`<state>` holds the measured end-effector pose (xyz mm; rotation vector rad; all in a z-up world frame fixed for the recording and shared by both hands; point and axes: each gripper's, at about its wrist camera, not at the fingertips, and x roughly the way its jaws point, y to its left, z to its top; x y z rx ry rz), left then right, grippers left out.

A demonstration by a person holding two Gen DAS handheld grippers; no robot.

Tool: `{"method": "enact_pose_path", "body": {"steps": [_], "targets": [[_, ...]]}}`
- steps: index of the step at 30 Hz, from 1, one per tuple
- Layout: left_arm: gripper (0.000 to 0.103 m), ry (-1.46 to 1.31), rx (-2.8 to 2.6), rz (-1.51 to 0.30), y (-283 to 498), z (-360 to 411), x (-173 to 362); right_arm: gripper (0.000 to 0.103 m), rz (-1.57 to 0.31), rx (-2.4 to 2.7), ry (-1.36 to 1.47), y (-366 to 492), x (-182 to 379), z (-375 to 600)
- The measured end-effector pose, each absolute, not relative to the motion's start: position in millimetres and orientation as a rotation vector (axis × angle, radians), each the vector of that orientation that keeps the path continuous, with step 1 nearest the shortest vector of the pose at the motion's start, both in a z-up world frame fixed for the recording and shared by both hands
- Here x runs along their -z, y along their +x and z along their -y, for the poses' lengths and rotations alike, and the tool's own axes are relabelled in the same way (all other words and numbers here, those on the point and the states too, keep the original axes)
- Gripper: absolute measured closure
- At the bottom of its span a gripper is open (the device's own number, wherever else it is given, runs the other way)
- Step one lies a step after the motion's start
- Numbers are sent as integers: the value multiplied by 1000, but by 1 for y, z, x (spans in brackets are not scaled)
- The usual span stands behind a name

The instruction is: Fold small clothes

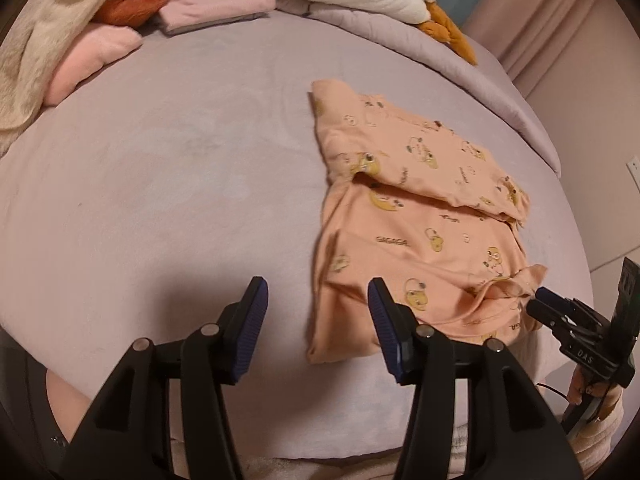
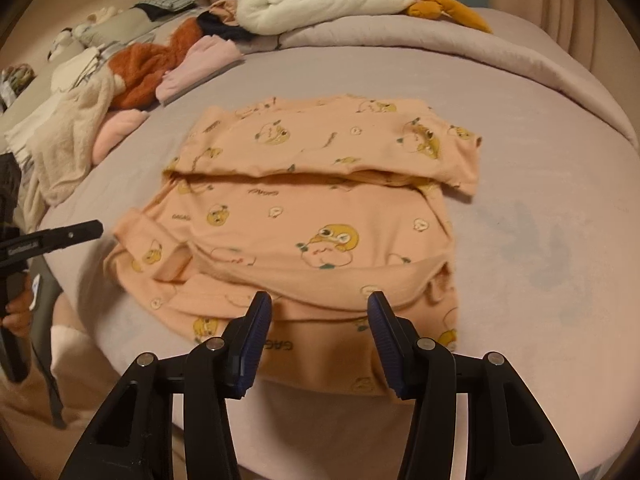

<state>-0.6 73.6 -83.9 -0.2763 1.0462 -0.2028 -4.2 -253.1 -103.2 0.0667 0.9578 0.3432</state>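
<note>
Lying part-folded on the bed (image 2: 520, 92), the peach top (image 2: 312, 216) looks mid-fold. Both jaws gape empty: right hand-held gripper (image 2: 316, 320) over its near hem, left hand-held gripper (image 1: 318, 308) beside it. Next, pinching the near edge.

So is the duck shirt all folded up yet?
Partly. The peach duck shirt already has its far part folded over, making a crease across the middle, and a sleeve is tucked in on one side. Nothing is in hand: the left gripper and right gripper are both open, just above its near edge. Still left: fold it smaller and set it by the pink clothes.
</note>
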Motion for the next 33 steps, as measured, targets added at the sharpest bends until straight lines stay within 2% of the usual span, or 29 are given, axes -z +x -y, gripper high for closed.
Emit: {"method": "enact_pose_path", "body": {"steps": [3, 10, 33], "targets": [[51, -275, 190, -1055, -1, -76, 85, 55, -974, -378, 66, -7, 105, 246], [51, -290, 182, -1036, -6, -78, 78, 55, -1074, -450, 46, 7, 126, 223], [51, -291, 197, -1052, 7, -76, 87, 55, -972, -281, 74, 76, 121, 227]]}}
